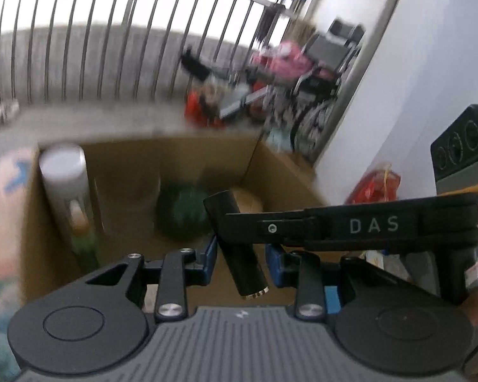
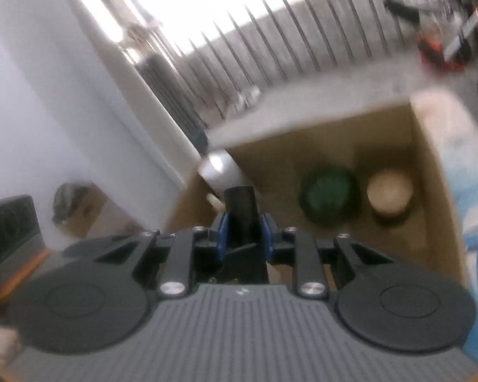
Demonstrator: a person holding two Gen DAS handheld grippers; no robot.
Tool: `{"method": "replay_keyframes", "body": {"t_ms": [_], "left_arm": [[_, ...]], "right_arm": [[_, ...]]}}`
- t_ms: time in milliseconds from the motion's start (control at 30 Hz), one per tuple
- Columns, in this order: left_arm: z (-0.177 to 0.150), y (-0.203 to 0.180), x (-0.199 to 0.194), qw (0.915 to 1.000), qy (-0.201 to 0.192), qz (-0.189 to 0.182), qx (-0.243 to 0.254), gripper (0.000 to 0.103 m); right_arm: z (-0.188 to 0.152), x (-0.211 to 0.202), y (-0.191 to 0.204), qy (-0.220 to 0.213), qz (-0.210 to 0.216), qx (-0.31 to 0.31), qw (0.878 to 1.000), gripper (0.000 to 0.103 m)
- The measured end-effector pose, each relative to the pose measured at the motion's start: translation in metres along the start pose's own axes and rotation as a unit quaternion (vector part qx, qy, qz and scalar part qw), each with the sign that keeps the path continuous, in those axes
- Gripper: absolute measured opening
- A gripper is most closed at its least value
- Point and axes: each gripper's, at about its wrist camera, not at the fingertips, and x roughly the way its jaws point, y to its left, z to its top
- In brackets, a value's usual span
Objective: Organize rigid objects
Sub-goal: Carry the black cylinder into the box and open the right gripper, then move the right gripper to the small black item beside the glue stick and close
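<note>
A: In the left wrist view, the right gripper (image 1: 226, 219) reaches in from the right and clamps the upper part of a black cylinder (image 1: 239, 248). The left gripper (image 1: 240, 262) has its blue pads on either side of the cylinder's lower part, close in, though I cannot tell whether they actually press on it.

B: So what could go wrong?

A: The cylinder hangs tilted above the open cardboard box (image 1: 286, 172). If the two hands pull unevenly, it could twist out and drop onto the green round thing (image 1: 181, 211) just ahead, or knock the tall white bottle (image 1: 65, 175) standing ahead to the left.

B: And the right wrist view?

A: There the right gripper (image 2: 242, 222) plainly grasps the black cylinder (image 2: 240, 210) between its blue pads. Ahead to the right, a cream-topped jar (image 2: 389, 192) sits beside the green round thing (image 2: 329, 195) on the box floor; the left view barely shows that jar. Only the left view shows the cylinder's gold-ringed lower end and both grippers at once.
</note>
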Motion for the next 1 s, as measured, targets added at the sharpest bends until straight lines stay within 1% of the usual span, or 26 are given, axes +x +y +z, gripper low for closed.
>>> {"method": "replay_keyframes", "body": {"t_ms": [100, 133, 167, 200, 233, 267, 367, 467, 633, 767, 833, 900, 1000], "left_arm": [[-0.008, 0.017, 0.018, 0.9988, 0.038, -0.014, -0.028, 0.034], [-0.01, 0.021, 0.023, 0.9981, 0.046, -0.018, -0.036, 0.036], [-0.012, 0.025, 0.025, 0.9976, 0.052, -0.02, -0.042, 0.042], [-0.013, 0.026, 0.026, 0.9974, 0.054, -0.018, -0.044, 0.046], [-0.015, 0.029, 0.023, 0.9976, 0.051, -0.016, -0.044, 0.054], [-0.016, 0.029, 0.021, 0.9978, 0.048, -0.014, -0.043, 0.059], [-0.018, 0.03, 0.011, 0.9981, 0.038, -0.017, -0.046, 0.059], [-0.018, 0.024, -0.01, 0.9987, 0.021, -0.022, -0.041, 0.059], [-0.027, 0.006, -0.066, 0.9986, -0.028, -0.028, -0.033, 0.061], [-0.046, -0.007, -0.111, 0.9973, -0.062, -0.028, -0.026, 0.065], [-0.058, -0.012, -0.127, 0.9969, -0.069, -0.026, -0.029, 0.065], [-0.079, -0.012, -0.141, 0.9965, -0.072, -0.024, -0.036, 0.066], [-0.11, -0.01, -0.147, 0.9971, -0.059, -0.017, -0.045, 0.066]], "right_arm": [[-0.006, 0.027, -0.025, 0.044, 0.0, 0.034, 0.998, 0.024], [-0.007, 0.034, -0.032, 0.058, -0.001, 0.043, 0.997, 0.024], [-0.008, 0.041, -0.036, 0.069, -0.003, 0.05, 0.996, 0.025], [-0.01, 0.045, -0.039, 0.074, -0.006, 0.054, 0.996, 0.025], [-0.015, 0.047, -0.039, 0.078, -0.009, 0.053, 0.996, 0.027], [-0.015, 0.049, -0.039, 0.078, -0.016, 0.051, 0.996, 0.03], [-0.019, 0.043, -0.037, 0.067, -0.03, 0.043, 0.996, 0.034], [-0.023, 0.024, -0.032, 0.05, -0.027, 0.042, 0.998, 0.035], [-0.033, -0.023, -0.012, 0.013, -0.02, 0.033, 0.999, 0.036], [-0.051, -0.068, 0.004, -0.015, -0.008, 0.03, 0.999, 0.036], [-0.065, -0.093, 0.009, -0.026, 0.0, 0.033, 0.999, 0.036], [-0.079, -0.11, 0.014, -0.034, 0.005, 0.037, 0.999, 0.036], [-0.104, -0.128, 0.017, -0.034, 0.008, 0.044, 0.998, 0.037]]}}
